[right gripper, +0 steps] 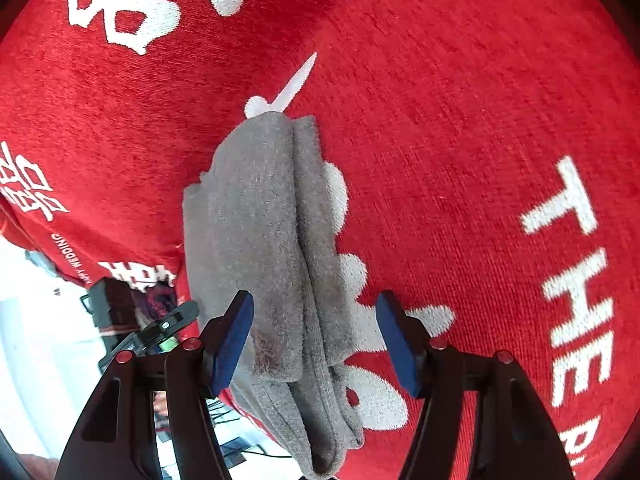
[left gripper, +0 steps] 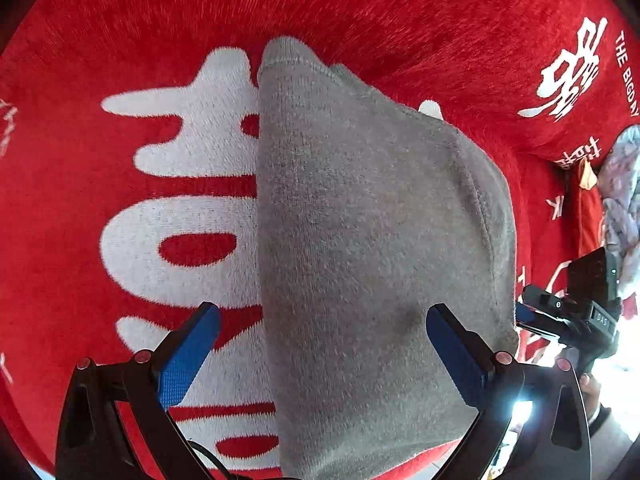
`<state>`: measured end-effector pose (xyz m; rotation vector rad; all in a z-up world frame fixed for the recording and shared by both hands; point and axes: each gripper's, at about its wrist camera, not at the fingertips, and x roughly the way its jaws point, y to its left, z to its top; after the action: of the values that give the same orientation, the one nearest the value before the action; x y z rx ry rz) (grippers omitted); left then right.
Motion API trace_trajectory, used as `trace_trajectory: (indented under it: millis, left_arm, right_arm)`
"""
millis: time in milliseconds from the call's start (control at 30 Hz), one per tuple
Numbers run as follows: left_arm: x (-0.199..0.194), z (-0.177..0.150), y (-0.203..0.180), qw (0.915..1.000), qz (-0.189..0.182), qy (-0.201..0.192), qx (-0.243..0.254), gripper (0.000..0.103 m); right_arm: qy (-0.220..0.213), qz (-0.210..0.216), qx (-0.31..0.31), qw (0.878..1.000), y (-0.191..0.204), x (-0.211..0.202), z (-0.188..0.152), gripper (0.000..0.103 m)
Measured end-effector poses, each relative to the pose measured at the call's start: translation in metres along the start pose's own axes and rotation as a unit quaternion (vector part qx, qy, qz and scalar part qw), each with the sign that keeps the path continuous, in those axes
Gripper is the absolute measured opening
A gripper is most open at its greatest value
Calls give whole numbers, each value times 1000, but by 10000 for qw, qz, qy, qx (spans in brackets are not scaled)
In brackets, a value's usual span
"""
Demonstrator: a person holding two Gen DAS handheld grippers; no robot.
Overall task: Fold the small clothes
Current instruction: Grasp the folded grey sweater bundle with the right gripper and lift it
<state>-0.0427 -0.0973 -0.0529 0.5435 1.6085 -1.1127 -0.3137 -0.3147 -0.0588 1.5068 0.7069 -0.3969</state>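
A small grey garment (left gripper: 368, 248) lies folded on a red plush cloth (left gripper: 80, 208) with white characters. My left gripper (left gripper: 322, 354) is open, its blue pads wide apart just over the garment's near end, holding nothing. In the right wrist view the same grey garment (right gripper: 264, 248) shows as a narrow stack of folded layers. My right gripper (right gripper: 316, 344) is open and straddles its near end, gripping nothing. The right gripper also shows at the right edge of the left wrist view (left gripper: 568, 320).
The red cloth (right gripper: 460, 160) covers the whole work surface and carries white lettering. A pale patterned fabric pile (left gripper: 620, 200) lies at the far right. The cloth's edge and a bright floor (right gripper: 36, 340) show at lower left of the right wrist view.
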Motion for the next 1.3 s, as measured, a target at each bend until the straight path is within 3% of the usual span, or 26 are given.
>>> trace_trajectory:
  millis: [133, 233, 333, 500, 700, 767, 800, 867, 967, 1300]
  left_arm:
    - [12, 5, 2, 9987, -456, 221, 75, 103]
    - [20, 1, -10, 9974, -563, 347, 290, 103]
    - [27, 2, -25, 9975, -391, 401, 433, 103]
    - [30, 9, -28, 9975, -404, 453, 358, 103]
    - [35, 7, -42, 9975, -121, 361, 593, 102]
    - [31, 4, -45, 9975, -31, 207, 678, 88]
    - [30, 2, -47, 9974, -24, 153, 710, 84]
    - [22, 1, -48, 9971, -44, 49, 756, 64]
    - [9, 1, -45, 9970, -213, -35, 745, 45]
    - [-35, -19, -53, 9929, -677, -236, 950, 41]
  right_arm:
    - [180, 308, -117, 9993, -2, 5, 6, 68]
    - [367, 509, -202, 9978, -2, 12, 9, 69]
    - [500, 651, -303, 9962, 3, 21, 13, 69]
    - [718, 826, -618, 9921, 20, 40, 17, 70]
    - [764, 715, -753, 9917, 37, 61, 17, 70]
    - [707, 521, -688, 9937, 41, 63, 14, 63]
    - [728, 421, -634, 9944, 40, 64, 12, 44]
    - [655, 518, -510, 9952, 42, 64, 8, 38]
    - [592, 860, -384, 9938, 46, 59, 3, 32]
    - [526, 1396, -318, 9883, 82, 43, -25, 32]
